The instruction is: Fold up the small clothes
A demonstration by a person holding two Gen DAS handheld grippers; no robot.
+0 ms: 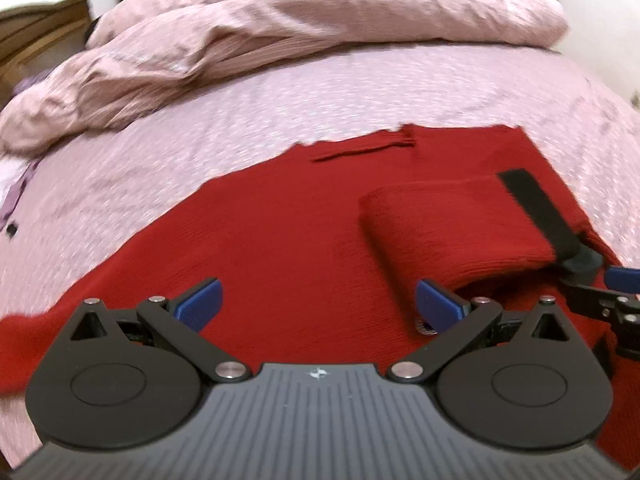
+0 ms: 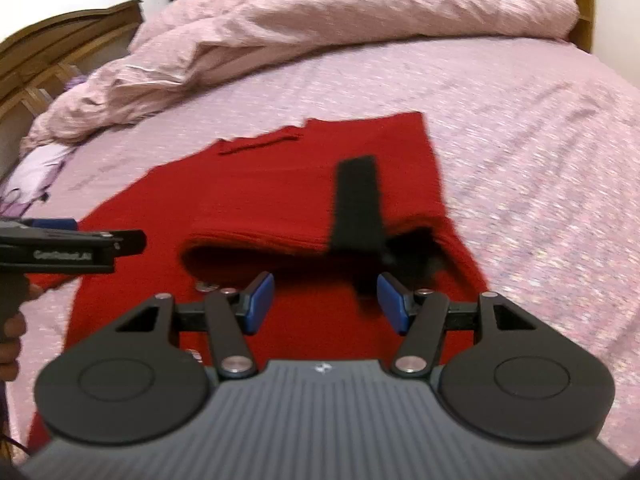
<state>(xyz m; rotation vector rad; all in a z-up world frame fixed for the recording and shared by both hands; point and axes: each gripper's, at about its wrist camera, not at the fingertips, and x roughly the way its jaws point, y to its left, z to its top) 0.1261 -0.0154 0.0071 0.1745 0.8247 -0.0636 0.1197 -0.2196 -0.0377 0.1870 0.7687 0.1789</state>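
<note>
A wide bed [image 2: 520, 128] covered in pale pink is seen, with a rumpled duvet [image 1: 280, 28] heaped along its far side. On the near half a red knitted garment [image 1: 260, 232] is spread flat, its ribbed neck edge toward the duvet and its long axis judged to run from the cameras away toward that heap. One side panel has been turned inward, and a folded sleeve [image 1: 452, 228] with a black strip [image 1: 536, 208] is laid across the body. The left gripper [image 1: 318, 306] is held low over the red cloth, jaws spread wide, nothing between them. The right gripper [image 2: 326, 302] is likewise parted and empty, just short of the fold. Risk is judged here: the loose fold could be dragged open if a fingertip catches the knit on approach, and a double layer might be pinched, so the next fold would be skewed.
</note>
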